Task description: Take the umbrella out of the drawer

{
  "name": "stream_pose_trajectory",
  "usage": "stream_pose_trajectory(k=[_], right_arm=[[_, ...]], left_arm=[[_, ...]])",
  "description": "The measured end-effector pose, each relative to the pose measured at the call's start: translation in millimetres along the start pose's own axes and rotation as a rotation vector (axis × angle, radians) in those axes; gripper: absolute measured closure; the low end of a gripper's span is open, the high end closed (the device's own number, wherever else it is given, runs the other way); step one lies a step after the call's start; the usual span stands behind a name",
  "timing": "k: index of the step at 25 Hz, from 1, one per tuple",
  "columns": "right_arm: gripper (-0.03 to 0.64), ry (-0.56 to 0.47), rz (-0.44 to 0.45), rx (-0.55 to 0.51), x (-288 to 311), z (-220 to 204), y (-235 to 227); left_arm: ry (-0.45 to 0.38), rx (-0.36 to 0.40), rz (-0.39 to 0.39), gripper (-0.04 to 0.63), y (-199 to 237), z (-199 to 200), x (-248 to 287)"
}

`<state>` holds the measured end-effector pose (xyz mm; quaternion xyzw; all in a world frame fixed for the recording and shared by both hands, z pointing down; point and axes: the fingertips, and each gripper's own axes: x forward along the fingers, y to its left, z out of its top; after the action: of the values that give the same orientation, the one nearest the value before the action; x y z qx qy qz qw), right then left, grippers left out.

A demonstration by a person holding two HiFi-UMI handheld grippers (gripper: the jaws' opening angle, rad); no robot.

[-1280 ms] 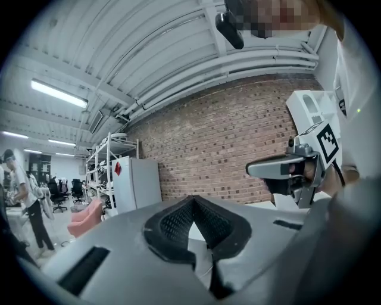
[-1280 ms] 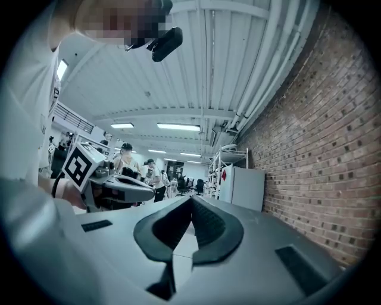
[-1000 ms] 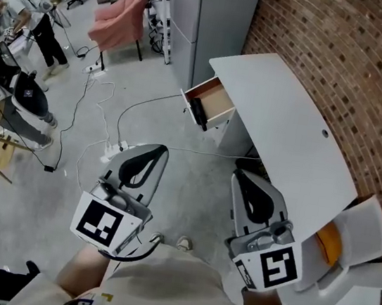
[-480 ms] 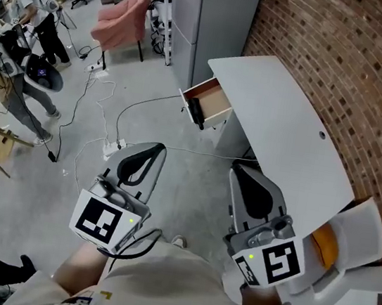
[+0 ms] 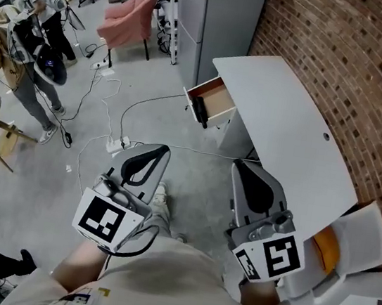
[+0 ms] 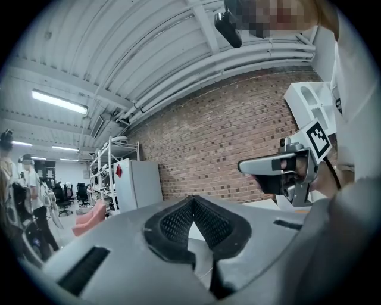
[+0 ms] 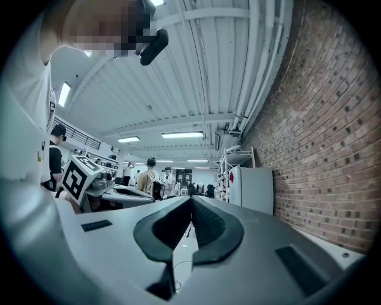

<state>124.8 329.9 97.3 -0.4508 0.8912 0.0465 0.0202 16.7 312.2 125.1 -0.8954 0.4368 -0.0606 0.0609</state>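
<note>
A white desk [image 5: 286,134] stands along the brick wall, and its wooden drawer [image 5: 216,101] is pulled open toward the floor. A dark long thing [image 5: 197,108] lies at the drawer's front; I cannot tell whether it is the umbrella. My left gripper [image 5: 156,150] and right gripper [image 5: 243,166] are held side by side over the floor, well short of the drawer, both pointing toward it. Both are shut with nothing between the jaws. The left gripper view shows its gripper [image 6: 191,200] with the tips meeting. The right gripper [image 7: 190,200] looks the same in its own view.
Cables and a power strip [image 5: 116,145] lie on the floor between me and the drawer. A grey cabinet [image 5: 218,17] stands behind the desk, with a pink armchair [image 5: 129,22] to its left. People [image 5: 30,39] stand at far left. A white chair [image 5: 348,243] is at right.
I have stepped forward: a shoe now shows on the floor between the grippers, and both grippers have edged toward the desk. The people at far left have shifted.
</note>
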Motion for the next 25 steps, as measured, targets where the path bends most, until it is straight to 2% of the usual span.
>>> stream_pose_trajectory(k=[13,25], right_arm=[[0.611,0.040,0.001,0.023,54.7,-22.3,-21.9],[0.611,0.103,0.008,0.023,149.7,-49.4,-54.8]], left_arm=[[-0.015,-0.010,-0.002,0.588,41.9,-13.2,34.8],[0.014,-0.055,-0.018,0.588,118.1,-40.1,94.8]])
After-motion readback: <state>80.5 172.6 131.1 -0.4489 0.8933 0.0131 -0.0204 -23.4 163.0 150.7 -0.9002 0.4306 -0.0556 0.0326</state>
